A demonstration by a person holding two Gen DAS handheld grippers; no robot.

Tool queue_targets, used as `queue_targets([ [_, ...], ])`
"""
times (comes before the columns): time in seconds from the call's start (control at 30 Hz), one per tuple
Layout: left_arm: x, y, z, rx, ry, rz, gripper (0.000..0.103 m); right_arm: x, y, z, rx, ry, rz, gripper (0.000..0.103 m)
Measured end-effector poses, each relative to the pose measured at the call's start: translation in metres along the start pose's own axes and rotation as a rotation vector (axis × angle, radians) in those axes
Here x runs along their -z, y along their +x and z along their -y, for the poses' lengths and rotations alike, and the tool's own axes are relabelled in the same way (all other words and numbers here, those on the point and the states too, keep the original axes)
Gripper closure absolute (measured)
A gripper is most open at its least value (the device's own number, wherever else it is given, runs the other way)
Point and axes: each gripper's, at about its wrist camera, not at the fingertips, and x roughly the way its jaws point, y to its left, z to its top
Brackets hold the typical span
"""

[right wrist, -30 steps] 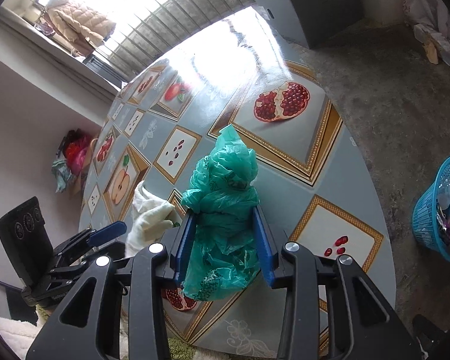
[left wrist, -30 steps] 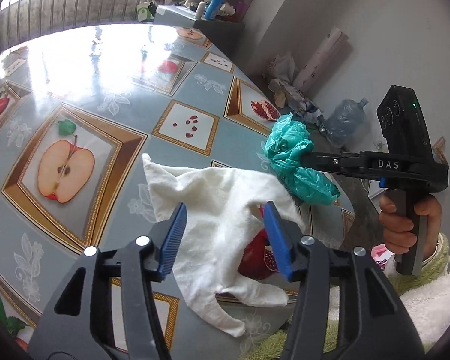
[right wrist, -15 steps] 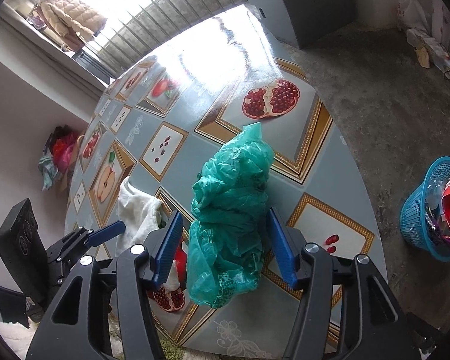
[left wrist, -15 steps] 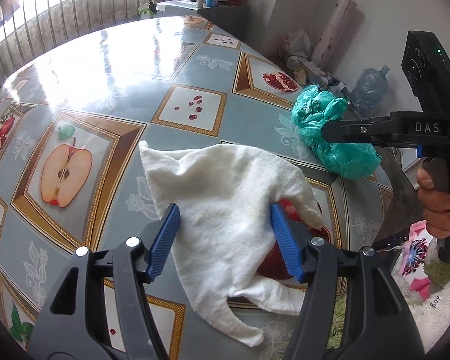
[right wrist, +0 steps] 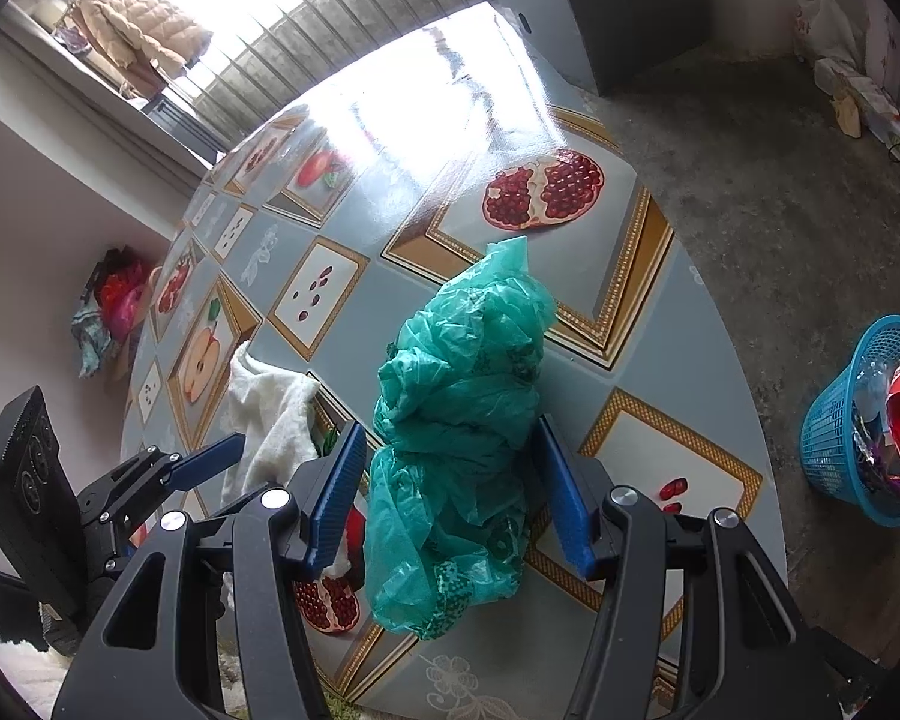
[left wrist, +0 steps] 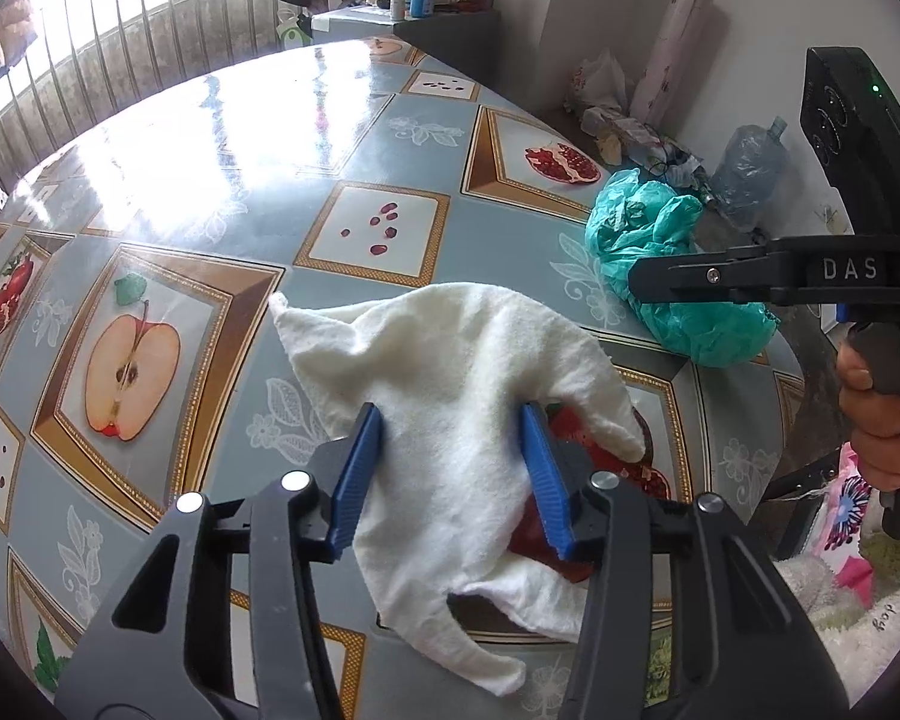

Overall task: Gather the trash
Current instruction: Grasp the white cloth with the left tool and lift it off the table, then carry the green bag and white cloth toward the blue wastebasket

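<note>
Left wrist view: the left gripper (left wrist: 453, 471) has come nearer the table (left wrist: 210, 138) than a second ago, its jaws closing around the white cloth (left wrist: 450, 396), pads beside the fabric but not yet squeezing it.

Right wrist view: the right gripper (right wrist: 450, 495), earlier clamped on the green plastic bag (right wrist: 459, 438), now stands apart; the bag lies loose on the table's near right. A blue basket (right wrist: 834, 438) sits on the floor, far right.

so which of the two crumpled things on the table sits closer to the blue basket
The green plastic bag, lying between the right claw's fingers near the table edge facing the blue basket. The white cloth lies further left, by the left claw.
</note>
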Motion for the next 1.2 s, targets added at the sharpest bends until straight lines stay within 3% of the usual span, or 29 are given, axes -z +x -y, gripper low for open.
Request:
queue_targets([
  [0.23,-0.002,0.002,0.000,0.030,-0.014,0.001,0.077,0.000,-0.001,0.000,-0.001,-0.001,0.001,0.047],
  [0.53,-0.003,0.001,0.000,0.046,-0.019,0.002,0.087,0.000,-0.002,0.003,-0.002,0.007,0.001,0.049],
  [1.2,-0.008,-0.012,0.007,0.048,0.005,0.030,0.092,0.000,-0.016,0.013,-0.013,0.053,0.048,0.055],
])
